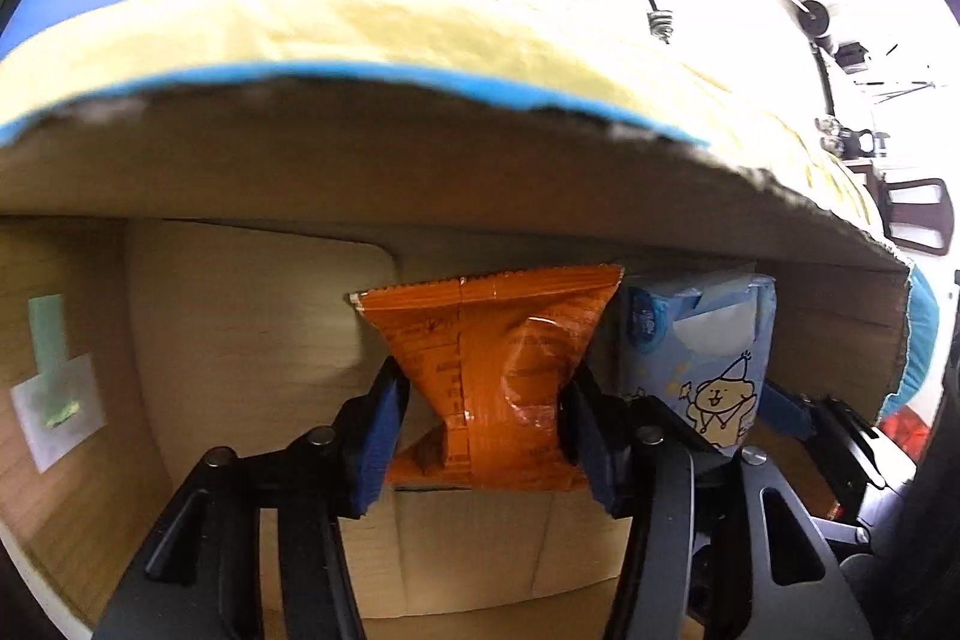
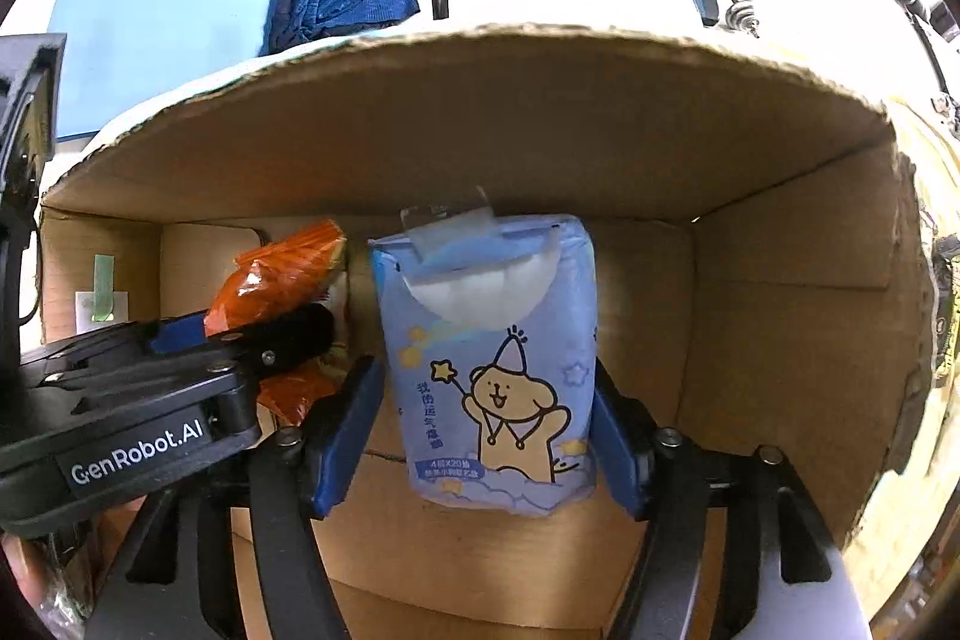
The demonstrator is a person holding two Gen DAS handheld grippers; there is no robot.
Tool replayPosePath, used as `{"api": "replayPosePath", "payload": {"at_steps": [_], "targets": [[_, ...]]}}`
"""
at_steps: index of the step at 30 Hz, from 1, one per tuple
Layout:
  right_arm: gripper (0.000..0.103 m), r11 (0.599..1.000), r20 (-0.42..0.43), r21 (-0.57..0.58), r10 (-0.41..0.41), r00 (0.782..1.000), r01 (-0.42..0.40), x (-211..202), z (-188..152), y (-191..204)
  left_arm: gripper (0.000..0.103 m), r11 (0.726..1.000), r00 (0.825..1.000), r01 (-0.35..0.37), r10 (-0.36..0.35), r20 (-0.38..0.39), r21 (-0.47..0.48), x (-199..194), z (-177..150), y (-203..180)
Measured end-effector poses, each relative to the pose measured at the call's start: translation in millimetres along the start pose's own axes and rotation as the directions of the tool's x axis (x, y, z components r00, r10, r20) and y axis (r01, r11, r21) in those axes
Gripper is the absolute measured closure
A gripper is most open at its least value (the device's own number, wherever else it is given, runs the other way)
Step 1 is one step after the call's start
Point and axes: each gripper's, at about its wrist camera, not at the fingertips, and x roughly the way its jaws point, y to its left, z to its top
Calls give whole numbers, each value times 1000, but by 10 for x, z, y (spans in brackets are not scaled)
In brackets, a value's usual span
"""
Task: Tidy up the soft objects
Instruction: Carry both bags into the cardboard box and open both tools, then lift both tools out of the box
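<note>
Item 1: orange snack bag (image 1: pixel 492 382), pinched at its waist by the left claw (image 1: pixel 480 436), held inside the cardboard box (image 2: pixel 780 232) just above the floor panel.

Item 2: blue tissue pack (image 2: pixel 489 364) with a cartoon bear, clenched between the pads of the right claw (image 2: pixel 486 430), upright, just beside the bag and likewise inside the box.

Item 3: blue cloth (image 2: pixel 336 4), outside, beyond the box's far rim (not yet stowed).

Handling note: both packs look ready to set down. Lower each until its bottom rests on the box floor, keep them side by side against the far wall, then ease the pads apart gently so neither topples. The bag is crinkled and air-filled; avoid squeezing harder. Withdraw straight back, clear of the box flap (image 1: pixel 420 34).
</note>
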Motion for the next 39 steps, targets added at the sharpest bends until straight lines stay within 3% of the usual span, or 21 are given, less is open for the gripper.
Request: {"api": "replayPosePath", "payload": {"at_steps": [9,12,18,20,23,26,27,34,39], "targets": [[25,999,27,-6,-36,999,36,-333,-98,56,53,997,996,-76,76,53,3,-280,-104,-79],[18,998,39,-6,-54,998,55,-470,-195,70,52,995,993,-98,96,74,19,-343,-175,-85],[15,995,50,-15,-97,994,98,-657,-350,65,49,992,985,-122,117,130,31,-425,-300,-149],[9,995,49,-10,-95,994,95,-703,-453,39,38,992,982,-121,116,147,30,-477,-335,-126],[1,996,39,2,-87,995,87,-739,-579,9,28,991,971,-132,129,202,2,-537,-366,-69],[0,994,45,-3,-107,993,107,-771,-703,19,10,987,955,-161,158,253,-8,-609,-487,-38],[0,993,50,-5,-113,992,114,-794,-750,23,8,984,948,-178,174,267,-8,-619,-522,-31],[0,989,121,-11,-143,982,146,-1069,-1018,68,7,978,917,-207,197,347,-6,-848,-831,-12],[0,990,188,-7,-138,972,142,-1394,-1271,115,7,977,896,-214,193,400,8,-1116,-1238,-135]]}}
